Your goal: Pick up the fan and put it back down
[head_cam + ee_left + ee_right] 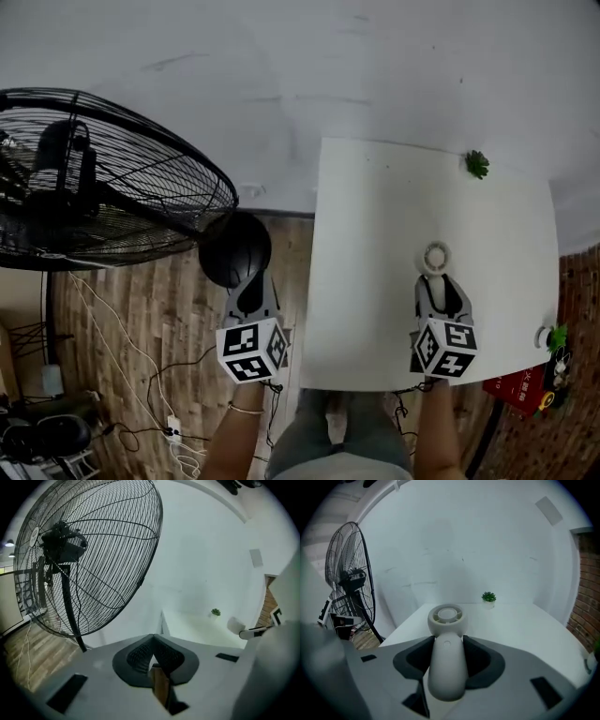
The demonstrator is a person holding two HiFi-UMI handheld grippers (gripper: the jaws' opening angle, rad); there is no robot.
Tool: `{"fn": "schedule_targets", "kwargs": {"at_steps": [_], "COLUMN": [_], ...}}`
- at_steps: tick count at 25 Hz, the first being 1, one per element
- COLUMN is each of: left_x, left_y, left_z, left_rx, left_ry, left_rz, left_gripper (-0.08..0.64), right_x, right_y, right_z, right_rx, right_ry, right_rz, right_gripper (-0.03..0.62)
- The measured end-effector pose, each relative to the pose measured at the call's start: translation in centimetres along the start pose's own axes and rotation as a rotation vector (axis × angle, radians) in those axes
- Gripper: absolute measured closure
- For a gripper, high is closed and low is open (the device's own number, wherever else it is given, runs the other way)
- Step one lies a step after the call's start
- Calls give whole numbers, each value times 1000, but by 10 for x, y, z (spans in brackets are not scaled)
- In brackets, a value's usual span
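R tongs (447, 654) are clamped on the handle of the small white fan (446, 617), near front edge of the worktop (375, 225), right half. Looks light, stiff plastic, smooth; handle is best hold. L tongs (153, 656) pressed together, nothing inside, beyond left edge.

Head view, lower centre-left: left gripper (251, 284), a pale grey plastic shell with black ribbed pads (138, 656) and black rectangular slots (67, 693). Lower right: right gripper (440, 286), same build. Each carries a white cube with black square markers (251, 349). Thin metal bracelet (246, 409) on the left wrist. Grey trousers (337, 427) at the bottom edge.
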State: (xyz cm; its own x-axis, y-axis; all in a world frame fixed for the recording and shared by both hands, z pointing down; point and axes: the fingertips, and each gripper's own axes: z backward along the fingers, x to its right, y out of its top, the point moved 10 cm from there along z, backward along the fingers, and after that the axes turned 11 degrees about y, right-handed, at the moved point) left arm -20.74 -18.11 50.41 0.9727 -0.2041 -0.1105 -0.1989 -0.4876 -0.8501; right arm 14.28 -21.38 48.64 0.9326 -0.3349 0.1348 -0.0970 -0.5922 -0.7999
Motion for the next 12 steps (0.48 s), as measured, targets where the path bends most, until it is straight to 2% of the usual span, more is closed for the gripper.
{"fn": "schedule_targets", "kwargs": {"at_steps": [12], "left_x": [-6], "left_y": [-25], "left_z": [-5], "left_rx": [-27], "left_ry": [24], "left_rz": [-7], "left_gripper": [551], "right_x": [-6], "right_y": [-29], "right_z": [-21], "right_rx": [-112], "right_ry": [11], "right_rz": [6], "right_gripper": [402]}}
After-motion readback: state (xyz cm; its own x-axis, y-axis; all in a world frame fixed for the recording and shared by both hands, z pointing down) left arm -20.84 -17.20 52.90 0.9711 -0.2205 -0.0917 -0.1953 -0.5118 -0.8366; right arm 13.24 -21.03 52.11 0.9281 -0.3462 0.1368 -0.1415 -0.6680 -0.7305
